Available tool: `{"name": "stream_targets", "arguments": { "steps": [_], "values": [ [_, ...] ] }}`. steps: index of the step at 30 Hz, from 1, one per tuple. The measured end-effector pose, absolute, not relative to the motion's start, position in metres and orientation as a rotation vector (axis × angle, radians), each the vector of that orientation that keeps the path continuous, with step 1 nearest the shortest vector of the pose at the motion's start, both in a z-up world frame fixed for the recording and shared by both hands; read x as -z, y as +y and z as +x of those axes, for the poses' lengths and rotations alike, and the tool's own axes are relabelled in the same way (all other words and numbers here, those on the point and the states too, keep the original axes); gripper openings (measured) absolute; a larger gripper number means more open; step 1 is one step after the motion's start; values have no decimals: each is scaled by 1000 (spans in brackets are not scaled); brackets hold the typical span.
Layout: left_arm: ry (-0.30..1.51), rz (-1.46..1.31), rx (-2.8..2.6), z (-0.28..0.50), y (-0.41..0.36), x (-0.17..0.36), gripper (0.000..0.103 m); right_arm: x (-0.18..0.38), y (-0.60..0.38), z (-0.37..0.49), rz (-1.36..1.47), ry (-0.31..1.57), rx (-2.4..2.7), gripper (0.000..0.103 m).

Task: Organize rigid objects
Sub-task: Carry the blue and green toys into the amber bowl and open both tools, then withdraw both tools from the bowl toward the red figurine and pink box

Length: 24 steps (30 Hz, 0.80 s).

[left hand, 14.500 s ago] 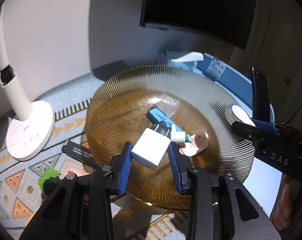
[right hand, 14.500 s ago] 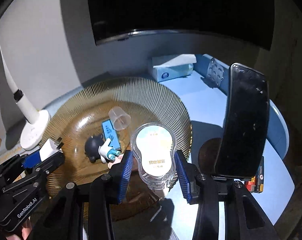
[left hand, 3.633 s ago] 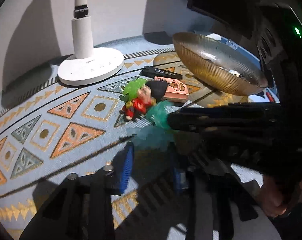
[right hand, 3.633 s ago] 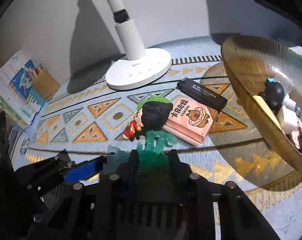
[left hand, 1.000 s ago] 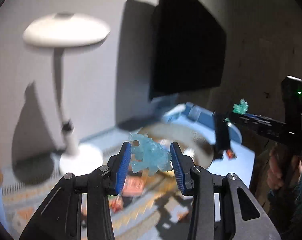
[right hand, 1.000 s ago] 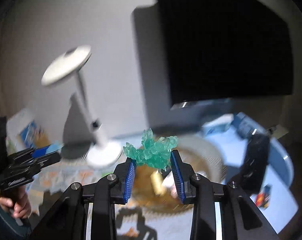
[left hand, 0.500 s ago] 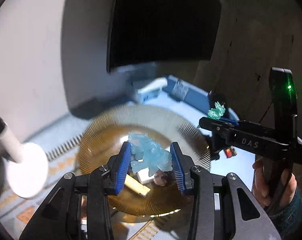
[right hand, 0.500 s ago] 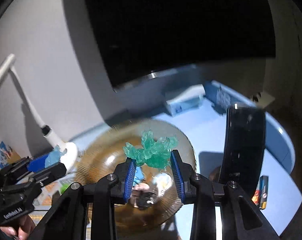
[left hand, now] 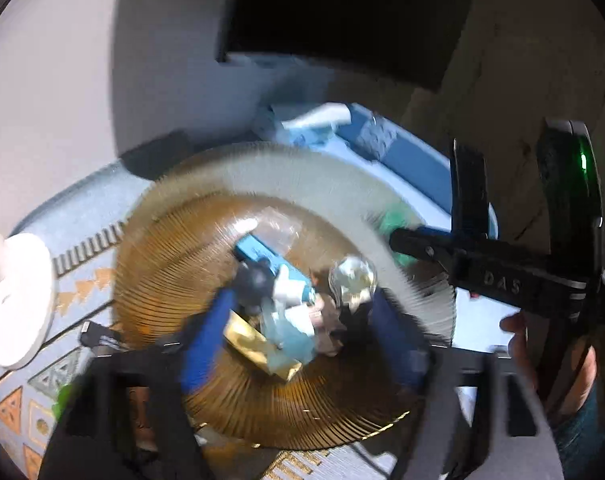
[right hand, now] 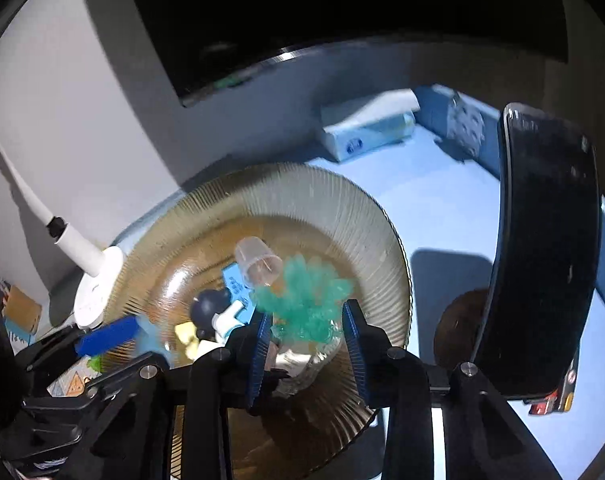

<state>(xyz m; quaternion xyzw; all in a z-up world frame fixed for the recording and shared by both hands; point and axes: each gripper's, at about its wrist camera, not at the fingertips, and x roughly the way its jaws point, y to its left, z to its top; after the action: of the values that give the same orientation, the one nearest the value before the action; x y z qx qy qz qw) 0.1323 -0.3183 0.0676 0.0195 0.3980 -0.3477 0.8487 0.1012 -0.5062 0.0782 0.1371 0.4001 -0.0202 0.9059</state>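
Over the ribbed amber glass dish (right hand: 334, 204), the right gripper (right hand: 305, 334) has its blue pads spread, with the green translucent figure (right hand: 306, 300) blurred between them, apparently loose. The left gripper (left hand: 298, 332) is likewise spread wide above the dish (left hand: 230, 412); the pale blue figure (left hand: 286, 332) is smeared between its fingers, contact unclear. Within the dish lie a blue box (left hand: 258, 252), a dark round toy (right hand: 210, 304) and a clear cup (right hand: 258, 260). Beside the dish stand a white lamp base (left hand: 14, 296) and a tissue box (right hand: 366, 128)
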Motion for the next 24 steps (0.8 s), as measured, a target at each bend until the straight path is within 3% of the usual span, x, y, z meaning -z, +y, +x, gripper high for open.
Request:
{"name": "stream_targets", "arguments": {
  "steps": [10, 12, 24],
  "values": [
    [676, -93, 686, 89, -218, -142, 77, -125, -506, 47, 369, 691, 8, 54],
    [652, -96, 656, 79, -198, -149, 77, -132, -496, 37, 365, 678, -10, 63],
    [611, -156, 562, 35, -103, -165, 77, -155, -394, 8, 274, 663, -213, 63]
  ]
}}
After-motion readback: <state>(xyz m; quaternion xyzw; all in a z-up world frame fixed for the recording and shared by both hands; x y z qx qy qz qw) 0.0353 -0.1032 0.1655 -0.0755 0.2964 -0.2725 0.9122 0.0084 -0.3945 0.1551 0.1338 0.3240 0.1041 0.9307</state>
